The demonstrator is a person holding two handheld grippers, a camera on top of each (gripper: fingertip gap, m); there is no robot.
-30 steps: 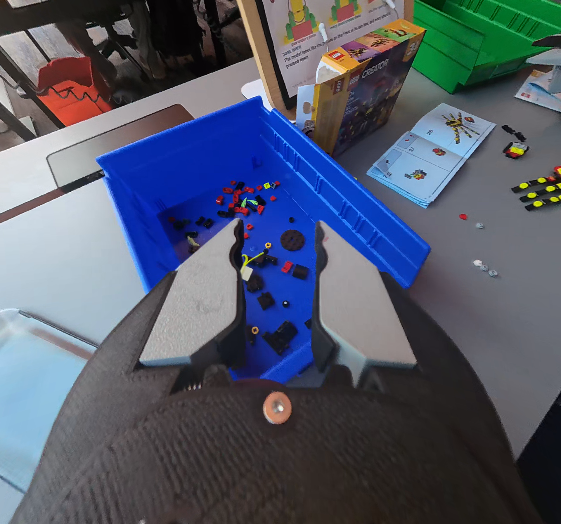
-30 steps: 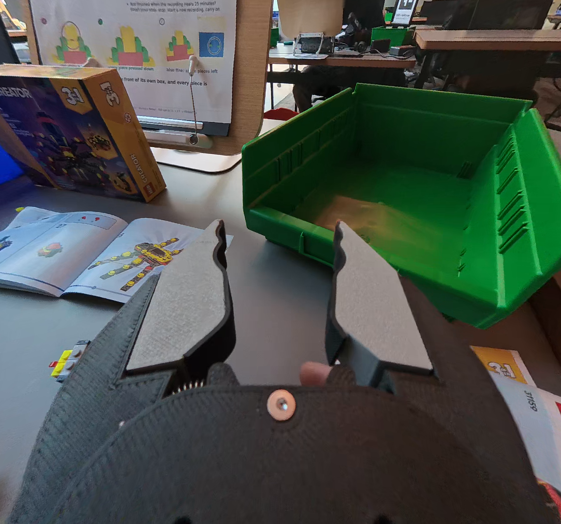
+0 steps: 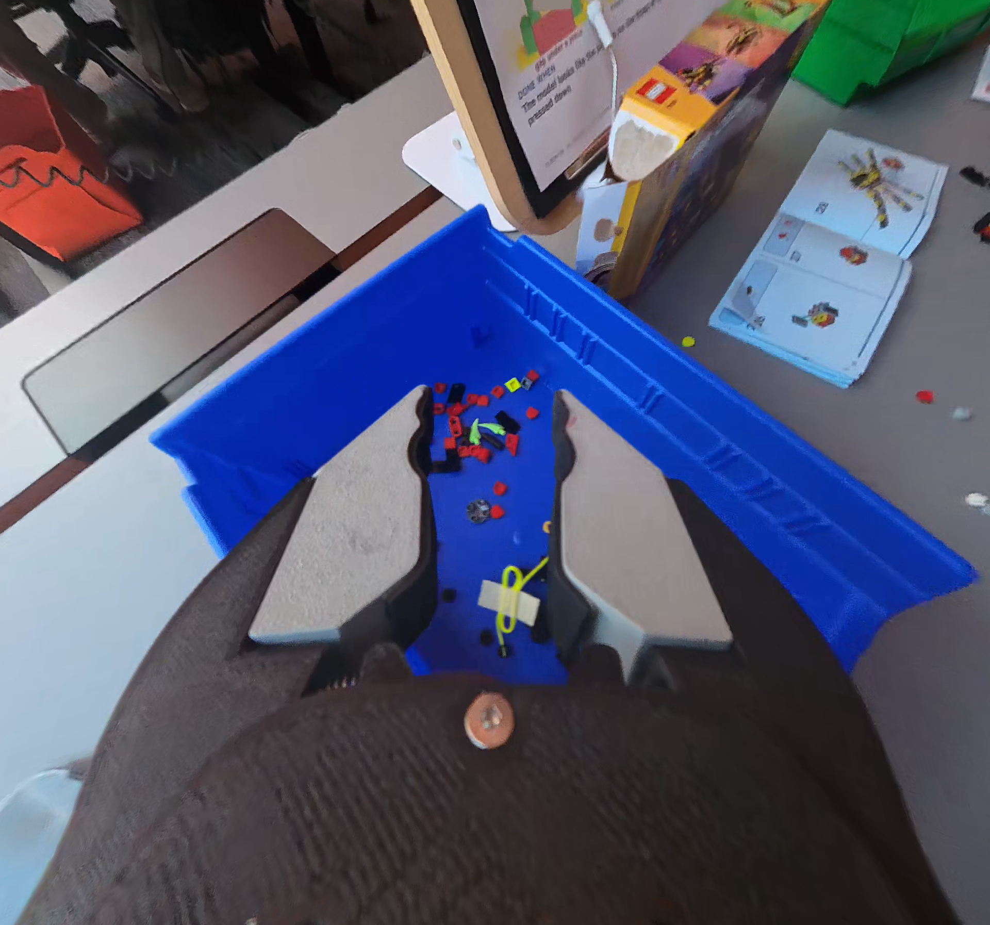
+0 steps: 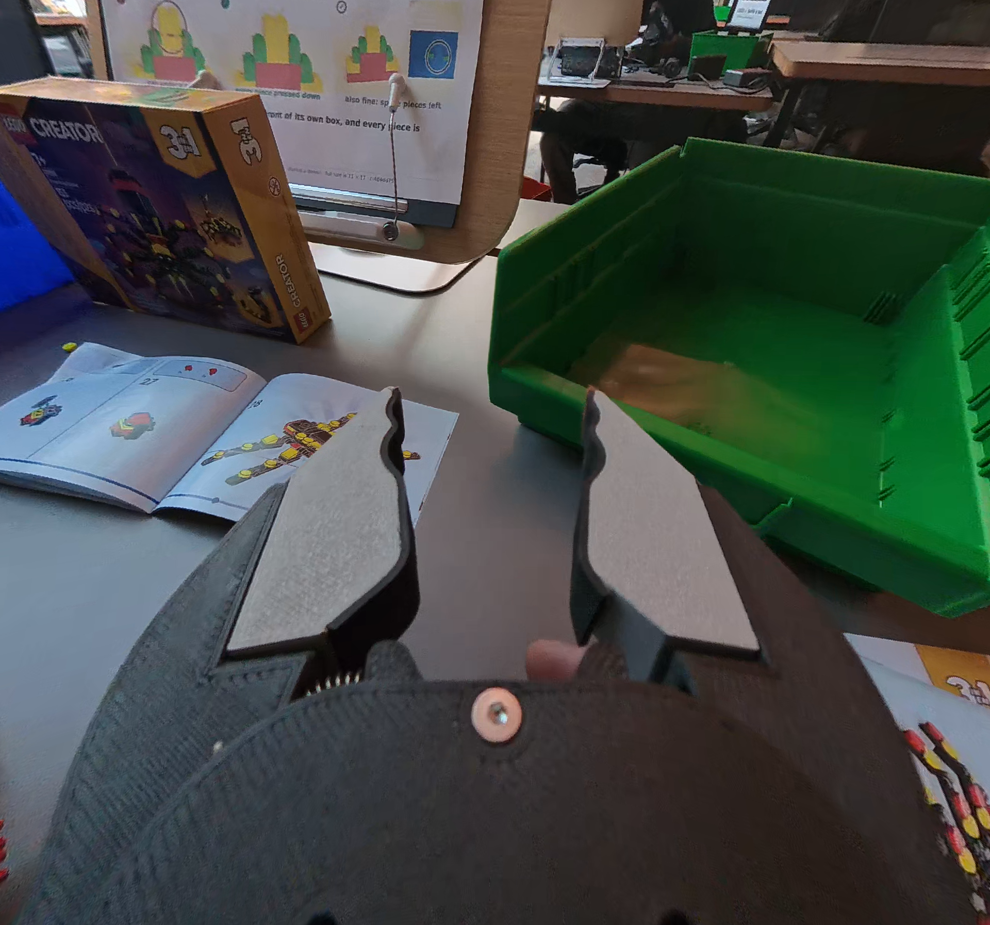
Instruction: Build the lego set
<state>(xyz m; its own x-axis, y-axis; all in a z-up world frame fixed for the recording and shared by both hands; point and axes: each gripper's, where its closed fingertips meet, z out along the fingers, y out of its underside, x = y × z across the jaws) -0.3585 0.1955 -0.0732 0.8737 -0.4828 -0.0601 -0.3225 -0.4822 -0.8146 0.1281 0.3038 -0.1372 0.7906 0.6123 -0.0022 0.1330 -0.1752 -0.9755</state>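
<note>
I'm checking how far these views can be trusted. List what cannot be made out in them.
- Left wrist view: the small pieces in the blue bin are too small and blurred to identify, and the left gripper fingers hide part of the bin floor.
- Right wrist view: the right gripper covers part of the open booklet.
- Right wrist view: the assembled black, red and yellow part is cut off by the right edge.

Black ribbed tool (image 3: 490,401) bodies, grey wavy-edged finger pads (image 4: 332,524), copper centre screw (image 3: 488,720)
</note>
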